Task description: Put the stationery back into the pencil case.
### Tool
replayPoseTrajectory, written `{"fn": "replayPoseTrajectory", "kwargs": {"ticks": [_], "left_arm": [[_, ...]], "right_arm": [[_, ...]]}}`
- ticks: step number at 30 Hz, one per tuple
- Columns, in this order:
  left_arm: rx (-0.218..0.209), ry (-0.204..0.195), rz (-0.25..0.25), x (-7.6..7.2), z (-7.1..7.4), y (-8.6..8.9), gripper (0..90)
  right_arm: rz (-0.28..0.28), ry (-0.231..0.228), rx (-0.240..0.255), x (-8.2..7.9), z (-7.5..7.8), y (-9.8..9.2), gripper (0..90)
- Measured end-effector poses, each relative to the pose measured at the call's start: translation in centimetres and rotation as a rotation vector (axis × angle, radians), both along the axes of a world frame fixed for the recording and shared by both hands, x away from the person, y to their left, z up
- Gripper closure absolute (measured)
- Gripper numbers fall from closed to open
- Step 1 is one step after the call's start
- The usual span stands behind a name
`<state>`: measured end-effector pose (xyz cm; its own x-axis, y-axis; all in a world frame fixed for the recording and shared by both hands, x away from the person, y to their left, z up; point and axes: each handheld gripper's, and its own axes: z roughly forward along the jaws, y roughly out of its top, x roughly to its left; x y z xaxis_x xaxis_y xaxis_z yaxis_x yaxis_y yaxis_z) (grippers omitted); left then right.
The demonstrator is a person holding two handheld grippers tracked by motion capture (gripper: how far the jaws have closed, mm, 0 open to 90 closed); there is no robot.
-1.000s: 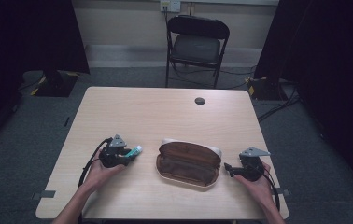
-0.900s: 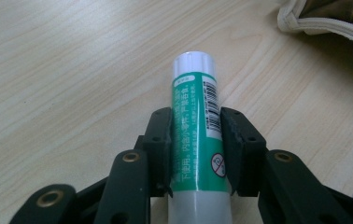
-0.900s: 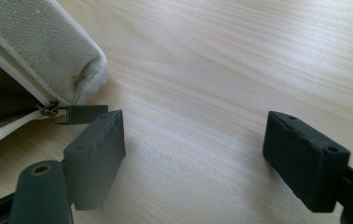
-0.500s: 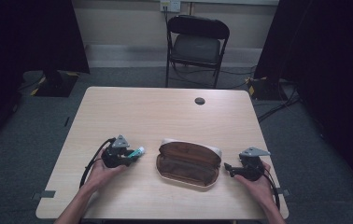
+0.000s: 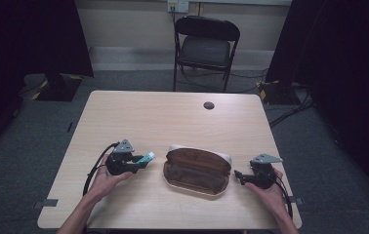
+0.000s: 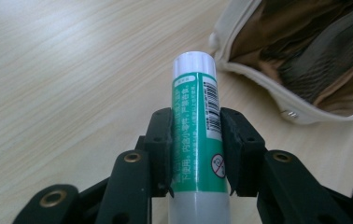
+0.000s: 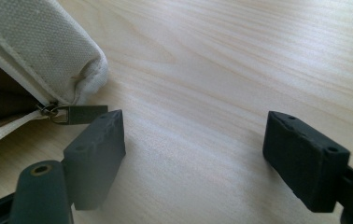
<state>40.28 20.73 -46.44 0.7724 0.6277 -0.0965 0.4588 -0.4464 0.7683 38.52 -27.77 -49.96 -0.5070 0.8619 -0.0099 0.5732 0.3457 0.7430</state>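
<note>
Glue stick (image 6: 196, 135) is pinched between your left gripper's (image 5: 134, 163) jaws, gripped around the middle of the tube so the white cap end sticks out past the tips. From the high view it's held low over the table (image 5: 148, 117), just left of the pouch (image 5: 197, 170), and its long axis points pretty much straight at the pouch, cap first. So the pouch opening is right ahead of that gripper, near but not touching, and the left hand (image 5: 107, 175) is obviously the one closer to doing anything with it. My guess is the stick is meant to go in there; if so it's mostly a short push along the tube's own line, maybe tipping the nose down over the near rim. The stick itself is a plain cylinder, green label with printed text and a barcode, white cap, grey base. It looks hard and smooth, so it could slip if your squeeze goes soft. The pouch is cream canvas outside, brown lining inside, unzipped and gaping. Your right gripper (image 5: 241, 178) sits at the pouch's other end with its jaws spread wide and nothing between them, the zipper pull (image 7: 79, 114) lying just by one jaw.
</note>
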Motion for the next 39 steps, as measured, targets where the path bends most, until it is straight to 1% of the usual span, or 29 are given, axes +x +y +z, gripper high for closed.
{"fn": "replayPoseTrajectory", "kwargs": {"ticks": [3, 6, 7, 8, 9, 10, 11, 13, 14, 15, 16, 18, 19, 21, 22, 23, 24, 25, 28, 29, 30, 33, 34, 36, 37, 38, 39], "left_arm": [[-0.014, -0.012, -0.006, -0.2, 0.4, 0.2, 66.0], [-0.010, -0.016, -0.002, -0.3, 0.5, 0.3, 65.9], [-0.020, -0.020, -0.006, -0.4, 0.6, 0.4, 66.0], [-0.011, -0.025, -0.003, -0.5, 0.8, 0.5, 66.0], [-0.021, -0.029, -0.009, -0.6, 0.8, 0.5, 66.0], [-0.021, -0.029, -0.009, -0.6, 0.8, 0.5, 66.0], [-0.036, -0.026, -0.027, -0.8, 1.0, 0.4, 66.0], [-0.035, -0.027, -0.033, -0.9, 1.1, 0.3, 66.0], [-0.040, -0.039, -0.048, -0.9, 1.3, 0.2, 66.0], [-0.053, -0.031, -0.044, -1.1, 1.4, -0.1, 66.0], [-0.061, -0.028, -0.050, -1.2, 1.4, -0.2, 66.0], [-0.058, -0.034, -0.068, -1.5, 1.7, -0.5, 66.0], [-0.039, -0.039, -0.073, -1.6, 1.9, -0.8, 66.0], [-0.038, -0.038, -0.096, -1.9, 2.4, -1.4, 66.0], [-0.036, -0.046, -0.101, -2.0, 2.7, -1.6, 66.0], [-0.048, -0.049, -0.099, -2.0, 2.8, -1.9, 66.0], [-0.059, -0.047, -0.110, -2.1, 2.9, -2.1, 66.0], [-0.054, -0.047, -0.110, -2.2, 3.1, -2.4, 66.0], [-0.054, -0.053, -0.152, -2.6, 3.5, -3.4, 66.0], [-0.063, -0.050, -0.167, -2.8, 3.6, -3.8, 65.9], [-0.058, -0.050, -0.180, -2.9, 3.7, -4.1, 65.9], [-0.043, -0.049, -0.198, -2.9, 3.6, -5.2, 65.9], [-0.043, -0.049, -0.198, -2.9, 3.6, -5.2, 65.9], [-0.017, -0.045, -0.219, -2.6, 3.4, -5.9, 65.9], [0.039, -0.047, -0.232, -2.3, 3.6, -6.8, 66.0], [0.032, -0.056, -0.248, -2.1, 3.8, -7.1, 65.9], [0.021, -0.048, -0.248, -1.9, 4.1, -7.5, 65.9]], "right_arm": [[0.000, 0.000, 0.000, 0.0, 0.0, 0.0, 20.4], [0.001, -0.001, 0.000, 0.0, 0.0, 0.0, 20.4], [0.000, 0.000, 0.000, 0.0, 0.0, 0.0, 20.4], [0.000, 0.000, 0.000, 0.0, 0.0, 0.0, 20.4], [0.000, 0.000, 0.000, 0.0, 0.0, 0.0, 20.4], [0.000, 0.000, 0.001, 0.0, 0.0, 0.0, 20.4], [-0.001, 0.000, 0.001, 0.0, 0.0, 0.0, 20.4], [-0.007, 0.001, 0.001, 0.0, 0.0, 0.1, 20.4], [-0.011, 0.000, 0.000, 0.0, 0.0, 0.1, 20.4], [-0.011, -0.001, 0.000, 0.0, 0.0, 0.1, 20.4], [-0.011, -0.001, 0.001, 0.0, 0.0, 0.1, 20.4], [-0.011, -0.002, 0.001, 0.0, 0.0, 0.1, 20.4], [-0.010, -0.002, 0.000, 0.0, 0.0, 0.1, 20.4], [-0.005, 0.002, 0.002, 0.0, 0.0, 0.1, 20.4], [-0.002, 0.001, 0.002, 0.1, 0.0, 0.1, 20.4], [-0.002, 0.001, 0.002, 0.1, 0.0, 0.1, 20.4], [-0.002, 0.001, 0.001, 0.1, 0.0, 0.1, 20.4], [-0.002, 0.001, 0.002, 0.0, 0.0, 0.1, 20.4], [-0.001, 0.001, 0.001, 0.1, 0.0, 0.1, 20.4], [-0.001, 0.001, 0.002, 0.1, 0.0, 0.1, 20.4], [0.000, 0.001, 0.002, 0.1, 0.0, 0.1, 20.4], [0.000, 0.001, 0.002, 0.1, 0.0, 0.1, 20.4], [0.000, 0.001, 0.002, 0.1, 0.0, 0.1, 20.4], [0.000, 0.001, 0.001, 0.1, 0.0, 0.1, 20.4], [0.000, 0.001, 0.002, 0.1, 0.0, 0.1, 20.4], [0.000, 0.001, 0.002, 0.1, 0.0, 0.1, 20.4], [0.000, 0.001, 0.001, 0.1, 0.0, 0.1, 20.4]]}}
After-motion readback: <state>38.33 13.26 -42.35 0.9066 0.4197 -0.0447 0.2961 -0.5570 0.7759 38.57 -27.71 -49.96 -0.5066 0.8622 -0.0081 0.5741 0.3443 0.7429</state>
